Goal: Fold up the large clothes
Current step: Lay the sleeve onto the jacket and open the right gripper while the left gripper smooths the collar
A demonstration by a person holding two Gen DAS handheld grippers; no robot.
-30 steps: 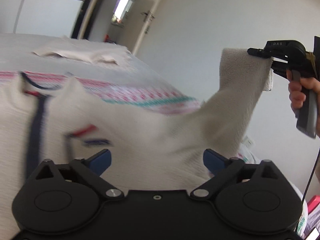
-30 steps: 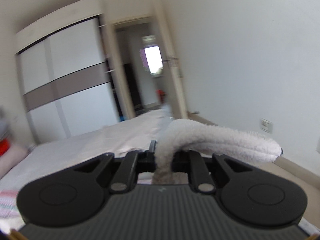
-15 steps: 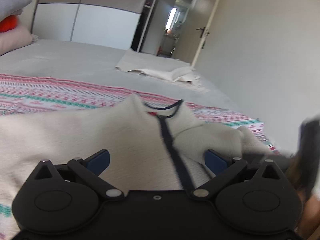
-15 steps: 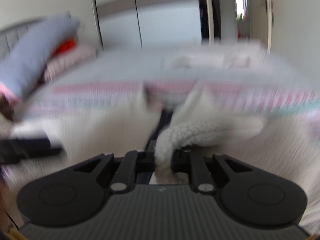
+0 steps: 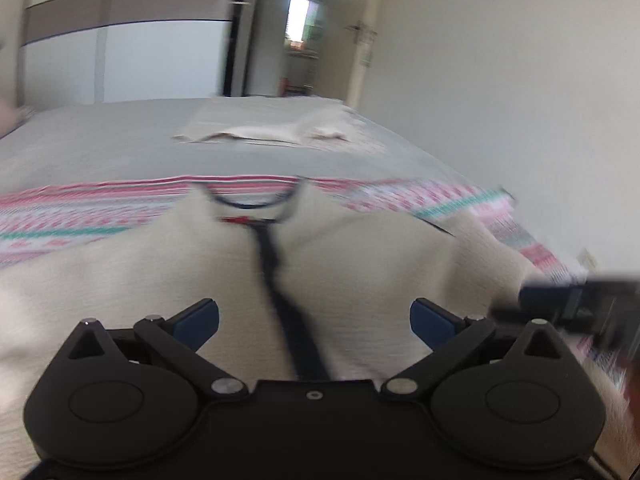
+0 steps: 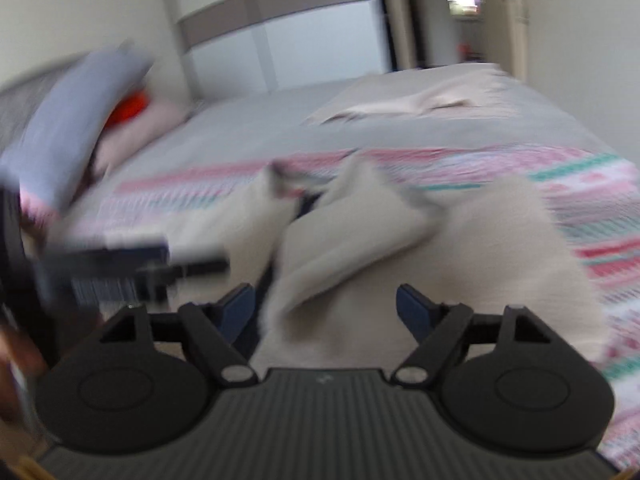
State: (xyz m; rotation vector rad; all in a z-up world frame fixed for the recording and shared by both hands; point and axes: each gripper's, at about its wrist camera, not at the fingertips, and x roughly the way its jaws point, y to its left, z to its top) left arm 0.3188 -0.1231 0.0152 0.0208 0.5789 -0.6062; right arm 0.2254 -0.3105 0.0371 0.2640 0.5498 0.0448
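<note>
Two open claws, cream sweater (image 5: 360,272), bed (image 5: 120,148)

Two handheld black grippers, matching build.

Left gripper (image 5: 314,316): matte black body, two round discs at the base corners, angled link arms with silver pivot pins, blue pads (image 5: 200,314) on the fingers, one small screw at the middle of the front edge. Right gripper (image 6: 322,310): same black discs and link arms with silver pins, dark blue pads (image 6: 412,308), ribbed grey top plate with a small mark near its front edge. Much motion blur in both views.
</note>
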